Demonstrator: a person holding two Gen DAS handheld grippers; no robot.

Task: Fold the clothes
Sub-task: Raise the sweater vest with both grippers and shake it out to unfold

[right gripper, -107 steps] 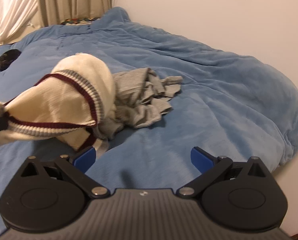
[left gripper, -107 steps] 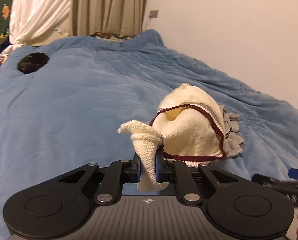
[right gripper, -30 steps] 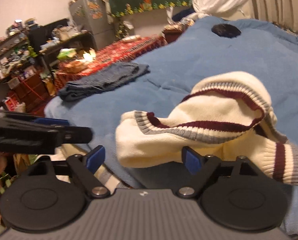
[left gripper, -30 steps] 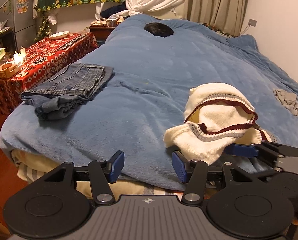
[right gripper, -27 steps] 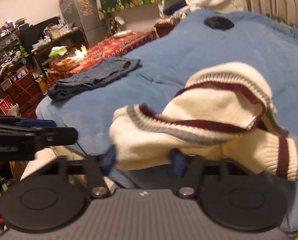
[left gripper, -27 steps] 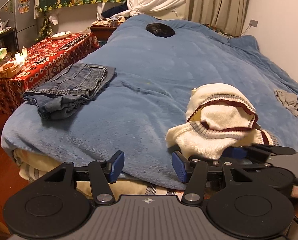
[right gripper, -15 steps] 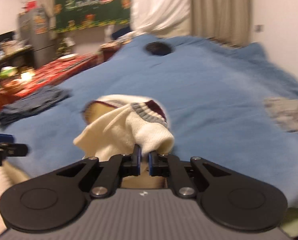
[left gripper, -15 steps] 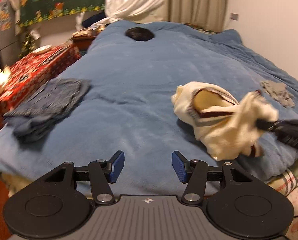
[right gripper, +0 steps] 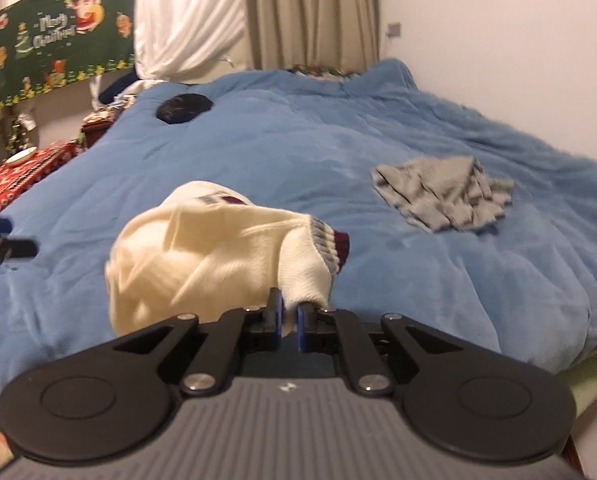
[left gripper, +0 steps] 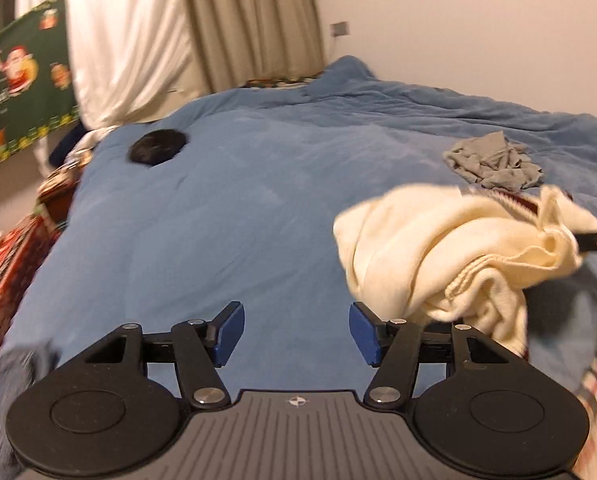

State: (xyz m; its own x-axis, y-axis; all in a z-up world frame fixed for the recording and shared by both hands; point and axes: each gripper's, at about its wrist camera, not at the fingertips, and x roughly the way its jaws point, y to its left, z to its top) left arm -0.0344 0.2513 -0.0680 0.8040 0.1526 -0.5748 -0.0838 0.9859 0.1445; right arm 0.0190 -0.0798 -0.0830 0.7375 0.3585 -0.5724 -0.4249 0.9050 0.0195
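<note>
A cream knit sweater [right gripper: 202, 248] with maroon and grey stripes hangs bunched over the near part of the blue bed [right gripper: 298, 152]. My right gripper [right gripper: 287, 326] is shut on its striped cuff and holds it up. In the left wrist view the sweater [left gripper: 450, 256] is at the right, with the right gripper's tip [left gripper: 596, 240] gripping its far end. My left gripper [left gripper: 296, 334] is open and empty, left of the sweater, above the bedspread [left gripper: 226, 216].
A crumpled grey garment [right gripper: 442, 194] lies further back on the right of the bed; it also shows in the left wrist view [left gripper: 494, 162]. A black round object [right gripper: 183, 109] lies near the head of the bed. A red-patterned table [right gripper: 14, 180] stands left of the bed.
The right gripper closed on the sweater's cuff and lifted it to the right. Both views swung toward the head of the bed. The left gripper stayed open.
</note>
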